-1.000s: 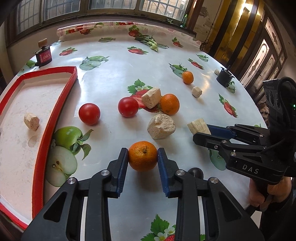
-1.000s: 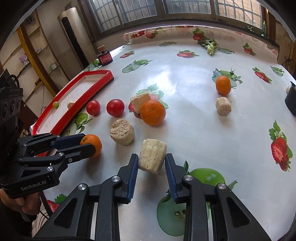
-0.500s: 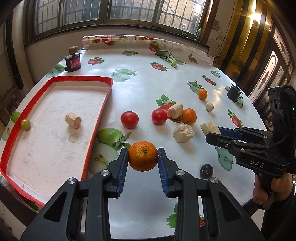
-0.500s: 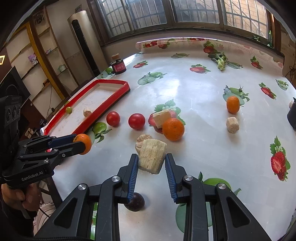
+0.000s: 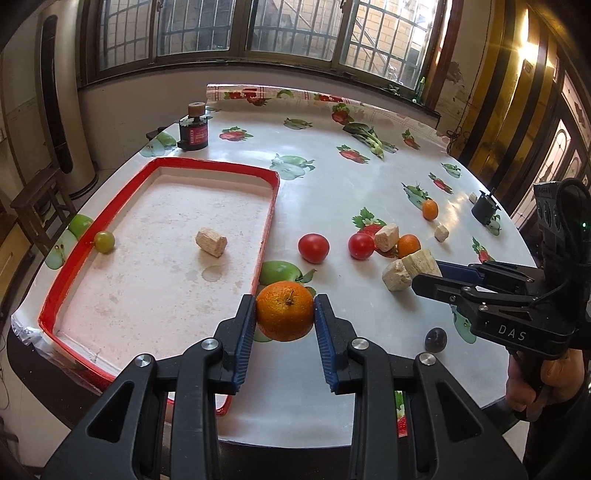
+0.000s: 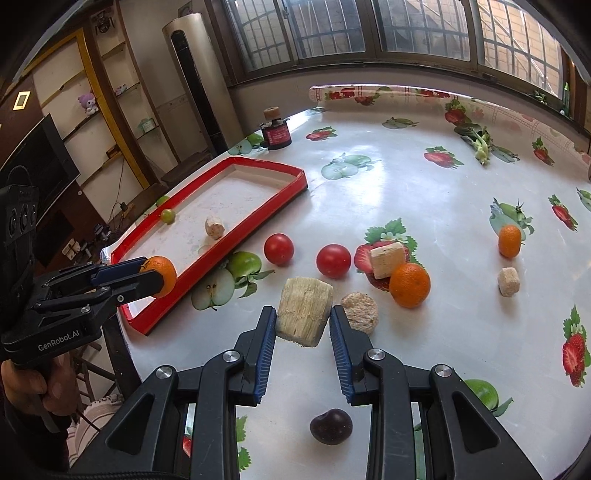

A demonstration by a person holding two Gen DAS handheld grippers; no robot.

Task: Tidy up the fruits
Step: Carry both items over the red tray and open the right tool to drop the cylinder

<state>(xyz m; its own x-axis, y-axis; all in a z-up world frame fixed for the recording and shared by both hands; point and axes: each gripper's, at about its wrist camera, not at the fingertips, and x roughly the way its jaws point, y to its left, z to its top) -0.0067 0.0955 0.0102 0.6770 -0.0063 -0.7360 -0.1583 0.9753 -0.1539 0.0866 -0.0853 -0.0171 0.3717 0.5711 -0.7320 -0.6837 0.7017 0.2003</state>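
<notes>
The left gripper [image 5: 285,314] pinches an orange [image 5: 285,310] at lower centre, beside the red tray's [image 5: 267,236] rim. The right gripper [image 6: 303,321] clamps a fibrous beige chunk [image 6: 303,315] above a dark plum [image 6: 330,425] on the table [image 6: 424,199]; two tomatoes [image 6: 279,249] lie beyond.

red-labelled jar [image 5: 193,131], black holder [image 5: 484,209]

Barred windows [image 5: 258,26] (daylit) behind; wall shelves [image 6: 110,92] at left.
</notes>
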